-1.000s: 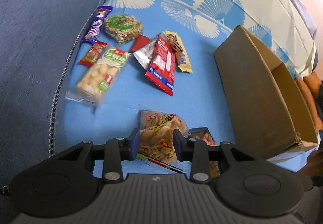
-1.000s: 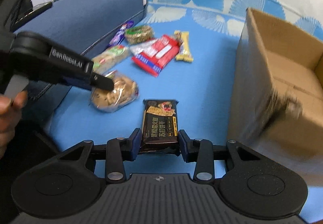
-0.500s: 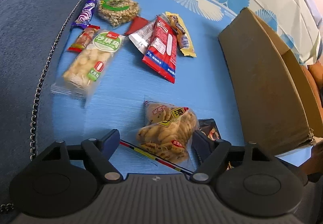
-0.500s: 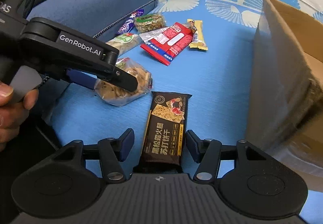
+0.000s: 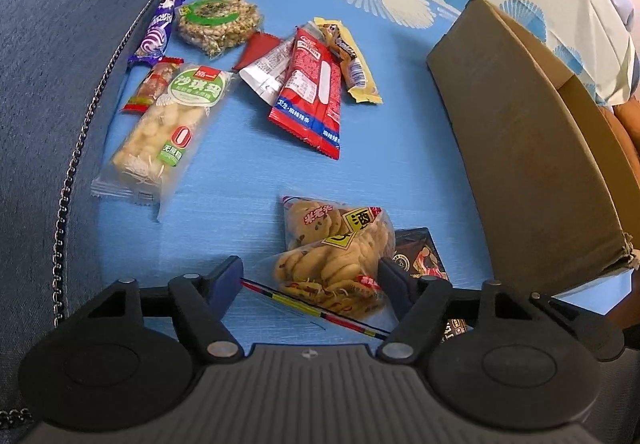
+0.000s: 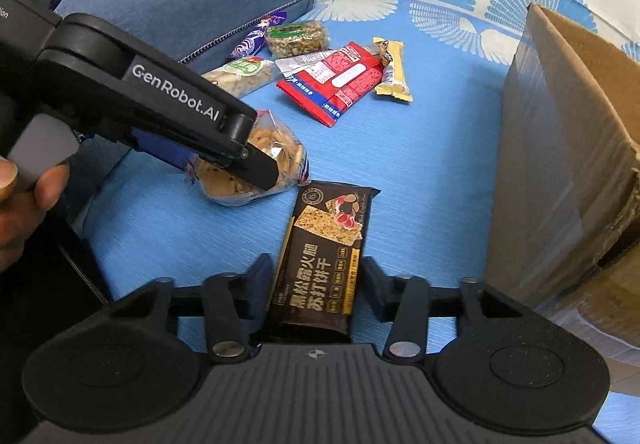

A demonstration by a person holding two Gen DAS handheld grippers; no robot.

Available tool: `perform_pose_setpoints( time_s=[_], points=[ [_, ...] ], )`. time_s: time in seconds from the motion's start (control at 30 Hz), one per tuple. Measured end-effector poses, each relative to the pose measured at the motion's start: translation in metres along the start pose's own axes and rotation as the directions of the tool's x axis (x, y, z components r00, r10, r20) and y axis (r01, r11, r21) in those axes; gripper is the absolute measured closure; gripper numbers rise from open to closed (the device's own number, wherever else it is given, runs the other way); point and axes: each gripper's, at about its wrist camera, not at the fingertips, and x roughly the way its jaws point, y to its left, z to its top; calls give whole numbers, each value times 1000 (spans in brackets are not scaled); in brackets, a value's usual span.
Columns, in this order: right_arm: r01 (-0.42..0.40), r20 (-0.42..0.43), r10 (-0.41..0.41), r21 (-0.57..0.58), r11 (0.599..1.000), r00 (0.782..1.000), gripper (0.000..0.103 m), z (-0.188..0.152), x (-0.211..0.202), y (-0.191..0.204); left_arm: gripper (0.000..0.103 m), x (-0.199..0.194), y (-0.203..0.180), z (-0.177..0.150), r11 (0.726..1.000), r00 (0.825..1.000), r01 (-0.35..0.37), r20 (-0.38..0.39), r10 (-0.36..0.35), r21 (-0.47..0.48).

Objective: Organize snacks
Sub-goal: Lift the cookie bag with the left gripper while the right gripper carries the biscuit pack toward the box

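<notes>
Left wrist view
Left gripper [image 5: 310, 278]: lower middle of frame, jaws spread wide, just closing a little after opening; cookie bag between them, pads not pressing on it.
Cookie bag [image 5: 334, 260]: clear, lying on the blue cloth [image 5: 224, 203], right pad just beside its edge.
Dark cracker pack [image 5: 420, 258]: lower right, partly hidden behind the right finger.
Cardboard box [image 5: 532, 167]: right side of frame, open at the top.
Snack pile: upper left; long clear pastry pack [image 5: 168, 135], red packet [image 5: 316, 91], yellow bar [image 5: 348, 59], round seed cake [image 5: 218, 23], purple bar [image 5: 160, 27].

Right wrist view
Right gripper [image 6: 316, 286]: lower middle, jaws just closing in, narrow; dark cracker pack [image 6: 326, 256] between them, left pad at its edge, right pad a slight gap away; firm pinch cannot be told.
Left gripper [image 6: 256, 163]: reaching in from the left, tip over the cookie bag [image 6: 256, 171].
Hand [image 6: 20, 199]: left edge, on the left gripper's handle.
Cardboard box [image 6: 568, 147]: right side.
Snack pile: upper middle, red packet [image 6: 340, 79] foremost.
</notes>
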Motion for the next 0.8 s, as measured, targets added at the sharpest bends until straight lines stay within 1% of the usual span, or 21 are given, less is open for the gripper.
perform_pose_setpoints(
  time_s=[0.13, 0.27, 0.37, 0.53, 0.6, 0.63, 0.67, 0.8],
  points=[
    [6, 2, -6, 10, 1000, 1000, 61, -1, -3, -3, 27, -5, -1, -1, 1000, 1000, 1, 29, -1, 2],
    [14, 18, -15, 11, 1000, 1000, 62, -1, -9, -3, 27, -14, 2, -2, 1000, 997, 13, 72, -13, -9],
    [18, 31, -18, 4, 1000, 999, 62, -2, -14, -2, 27, -19, 4, -2, 1000, 996, 22, 88, -21, -18],
    [10, -1, -10, -4, 1000, 1000, 62, -5, -12, -2, 27, -21, 6, -3, 999, 995, 26, 97, -24, -22],
    [16, -10, -16, -1, 1000, 1000, 60, -7, -11, -1, 27, -21, 5, -4, 1000, 995, 27, 98, -25, -16],
    [20, -8, -20, -3, 1000, 1000, 55, -7, -10, -1, 27, -21, 4, -4, 1000, 995, 25, 98, -24, -13],
    [22, -5, -22, -4, 1000, 1000, 52, -7, -11, 0, 27, -20, 4, -4, 1000, 995, 23, 97, -22, -10],
    [31, -11, -31, -5, 1000, 999, 52, -8, -6, -1, 27, -19, 4, -3, 1000, 995, 20, 94, -20, -7]
  ],
)
